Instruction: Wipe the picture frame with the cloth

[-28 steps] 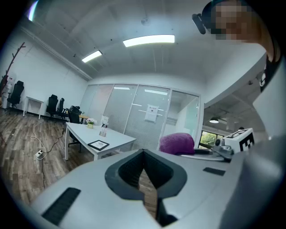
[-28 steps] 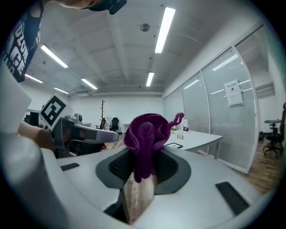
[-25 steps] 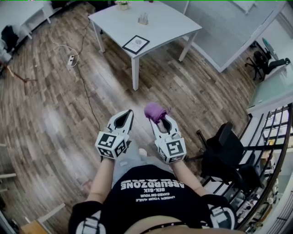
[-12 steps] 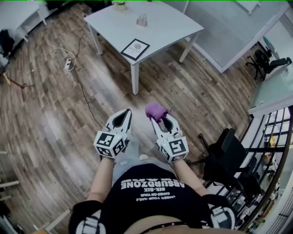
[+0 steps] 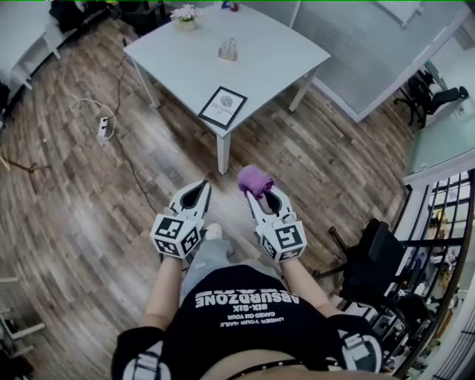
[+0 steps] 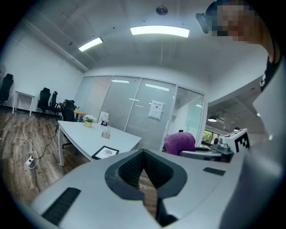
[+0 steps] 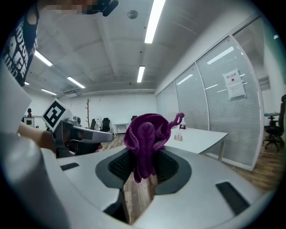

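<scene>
The person's hands are hidden under the gripper bodies in the head view, and the far side of the white worktop (image 5: 260,52) is cut off at the top edge. The print inside the picture frame (image 5: 223,107) is too small to read. The frame lies flat near the worktop's near corner, well apart from both grippers, which hang over the wooden floor (image 5: 74,200). A small rack-like object (image 5: 228,50) stands mid-worktop; what it holds cannot be made out. A potted plant (image 5: 184,15) sits at the far edge.

The left gripper (image 5: 199,189) has its fingers pressed together with nothing between them, which its own view makes plain (image 6: 143,154). That view also shows the frame (image 6: 106,152) on the worktop (image 6: 85,136) from a low angle, with a glass partition (image 6: 129,107) behind.

The right gripper (image 5: 261,191) has its fingers clamped on the purple cloth (image 5: 254,180), which bunches up above the tips (image 7: 147,134). The right gripper view shows the worktop's edge (image 7: 205,136) but not the frame.

A power strip (image 5: 103,128) with its cable lies on the floor to the left, and a black office chair (image 5: 375,256) stands to the right.
</scene>
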A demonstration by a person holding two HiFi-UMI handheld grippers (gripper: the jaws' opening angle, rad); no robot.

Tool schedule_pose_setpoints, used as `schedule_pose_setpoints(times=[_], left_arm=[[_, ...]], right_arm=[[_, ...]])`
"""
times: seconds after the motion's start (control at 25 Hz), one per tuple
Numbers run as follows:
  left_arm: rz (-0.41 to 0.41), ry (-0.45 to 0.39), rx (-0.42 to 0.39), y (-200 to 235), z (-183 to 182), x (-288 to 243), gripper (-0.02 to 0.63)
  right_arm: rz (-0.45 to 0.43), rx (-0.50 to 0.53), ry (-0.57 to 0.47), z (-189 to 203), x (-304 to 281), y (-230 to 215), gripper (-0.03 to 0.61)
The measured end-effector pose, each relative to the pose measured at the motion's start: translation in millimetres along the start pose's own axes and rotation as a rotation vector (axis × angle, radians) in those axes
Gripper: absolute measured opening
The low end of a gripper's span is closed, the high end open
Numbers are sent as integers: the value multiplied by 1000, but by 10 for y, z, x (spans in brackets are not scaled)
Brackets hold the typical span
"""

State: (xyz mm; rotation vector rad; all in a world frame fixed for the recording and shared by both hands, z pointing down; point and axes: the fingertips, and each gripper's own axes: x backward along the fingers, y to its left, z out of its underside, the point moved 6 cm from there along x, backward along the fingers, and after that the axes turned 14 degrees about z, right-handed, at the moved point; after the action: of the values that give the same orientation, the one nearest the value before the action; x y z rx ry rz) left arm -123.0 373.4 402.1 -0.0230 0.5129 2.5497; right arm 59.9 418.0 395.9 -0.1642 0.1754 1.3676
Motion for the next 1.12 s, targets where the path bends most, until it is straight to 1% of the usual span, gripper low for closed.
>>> schedule_pose_setpoints(times=[0.16, 0.4, 0.6, 0.84, 0.96, 1.04, 1.12], left_arm=[[24, 27, -12, 417, -121, -103, 12], [44, 75, 5, 959, -180, -292, 12], [52, 105, 37, 1348, -188, -502, 12], [34, 144, 54, 1766, -164, -855, 12], [1, 210, 34, 2013, -31, -1070, 12], [-19, 255, 27, 2166, 55, -1210, 12], [-30, 279, 28, 2325, 79, -1361, 12]], right_arm=[[26, -5, 3, -57, -432, 52, 120], [41, -4, 18, -117, -1005, 97, 120], [30, 10, 50, -153, -1438, 70, 120], [-11, -2, 101, -88, -2069, -138, 120], [-32, 29, 128, 8, -2479, -233, 120], [-40, 80, 158, 81, -2760, -314, 120], [-54, 128, 181, 127, -3041, -401, 120]])
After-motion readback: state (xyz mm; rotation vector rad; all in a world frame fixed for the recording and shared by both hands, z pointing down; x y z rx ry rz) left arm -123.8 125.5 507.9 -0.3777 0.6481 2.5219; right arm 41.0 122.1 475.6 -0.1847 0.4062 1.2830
